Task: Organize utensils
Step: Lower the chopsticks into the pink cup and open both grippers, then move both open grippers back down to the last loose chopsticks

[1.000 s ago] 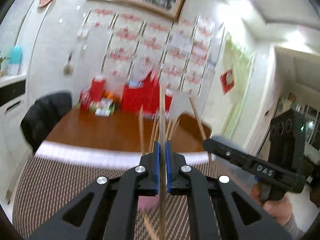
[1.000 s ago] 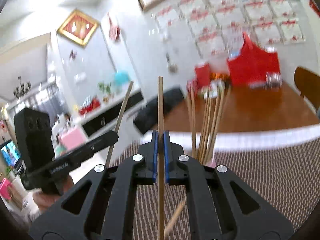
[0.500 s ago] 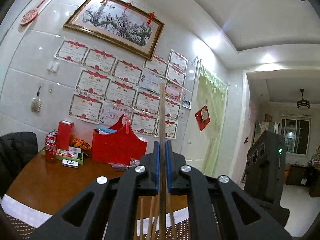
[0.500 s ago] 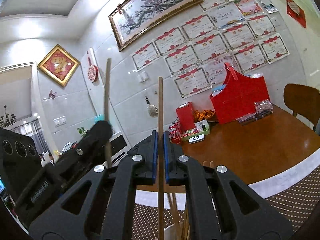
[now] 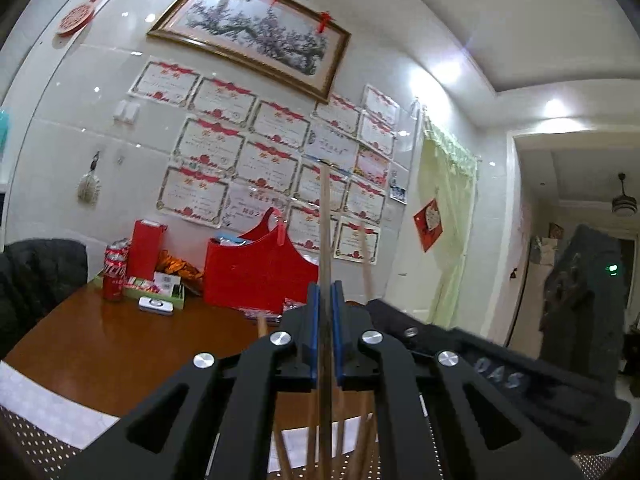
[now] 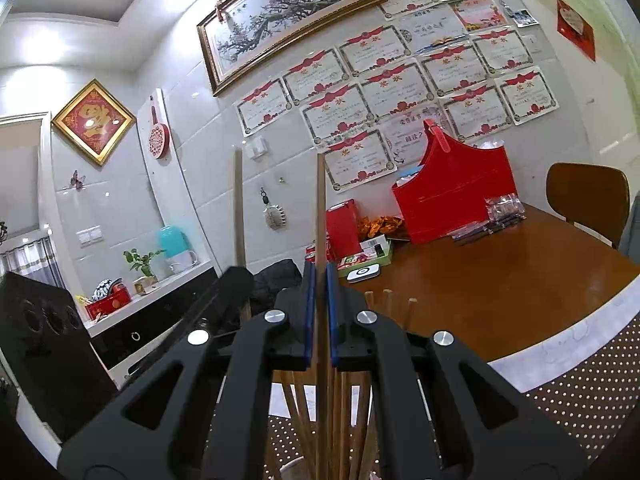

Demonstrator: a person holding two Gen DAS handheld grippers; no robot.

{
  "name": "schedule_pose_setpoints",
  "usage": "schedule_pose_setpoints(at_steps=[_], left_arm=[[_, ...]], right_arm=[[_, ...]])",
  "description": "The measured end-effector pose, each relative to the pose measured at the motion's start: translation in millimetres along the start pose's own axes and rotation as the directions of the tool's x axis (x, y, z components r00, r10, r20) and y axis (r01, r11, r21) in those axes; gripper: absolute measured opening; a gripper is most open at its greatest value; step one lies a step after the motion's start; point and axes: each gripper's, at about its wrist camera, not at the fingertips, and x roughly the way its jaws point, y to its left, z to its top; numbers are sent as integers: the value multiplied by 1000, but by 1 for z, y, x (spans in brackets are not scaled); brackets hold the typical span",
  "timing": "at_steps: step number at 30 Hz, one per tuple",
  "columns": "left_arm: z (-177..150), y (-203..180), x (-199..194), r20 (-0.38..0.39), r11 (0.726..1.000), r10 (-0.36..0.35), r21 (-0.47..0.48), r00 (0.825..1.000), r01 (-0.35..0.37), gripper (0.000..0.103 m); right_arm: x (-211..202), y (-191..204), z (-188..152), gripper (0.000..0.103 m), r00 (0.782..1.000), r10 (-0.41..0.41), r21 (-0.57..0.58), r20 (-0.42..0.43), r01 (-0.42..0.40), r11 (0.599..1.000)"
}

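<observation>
**Two clamped chopsticks standing over the bundle by the red basket table**

While both grippers are pointing level toward the tiled wall, each one is pinching a single wooden chopstick upright between its blue pads. Taking the red basket (image 5: pixel 260 270) on the brown table (image 5: pixel 100 352) as the landmark, a dark jacket (image 5: pixel 40 276) is hanging over a chair far to its left, and a red cola can (image 5: pixel 114 270) and a tall red box (image 5: pixel 146 248) are standing just left of it at the table's back edge. Nearer the camera than the basket, the left gripper (image 5: pixel 325 336) is squeezing its chopstick (image 5: pixel 325 220) with the jaws almost fully together, the stick rising past the basket's right side toward the certificates (image 5: pixel 224 152) on the wall. Below the jaws, the tops of other chopsticks (image 5: pixel 360 440) are showing as a loose bundle in front of the basket; what is holding them is hidden. To the right of the basket, the right gripper (image 5: pixel 370 308) is reaching in from that side, carrying its own chopstick (image 5: pixel 365 256) tilted slightly.

In the right wrist view, the left gripper's stick is standing well left of the basket (image 6: pixel 452 200), the right gripper (image 6: pixel 320 312) is gripping its stick (image 6: pixel 320 208) tightly, and a brown chair (image 6: pixel 586 196) is sitting to the basket's right.
</observation>
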Motion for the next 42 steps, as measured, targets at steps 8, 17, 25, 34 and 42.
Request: schedule_pose_setpoints(at_steps=[8, 17, 25, 34, 42], left_arm=[[-15, 7, -3, 4, 998, 55, 5, 998, -55, 6], [-15, 12, -19, -18, 993, 121, 12, 992, -121, 51], [23, -7, -62, -8, 980, 192, 51, 981, -191, 87], [35, -49, -103, -94, 928, 346, 177, 933, -327, 99], [13, -65, -146, -235, 907, 399, 242, 886, -345, 99]], right_arm=[[-2, 2, -9, 6, 1000, -22, -18, 16, 23, 1000], [-21, -1, -9, 91, 999, -48, -10, 17, 48, 999], [-68, -9, 28, 97, 996, -84, 18, 29, 84, 996], [-123, -21, 37, 97, 988, -128, 34, -88, 131, 991], [-146, -24, 11, 97, 950, -150, -10, -275, 153, 988]])
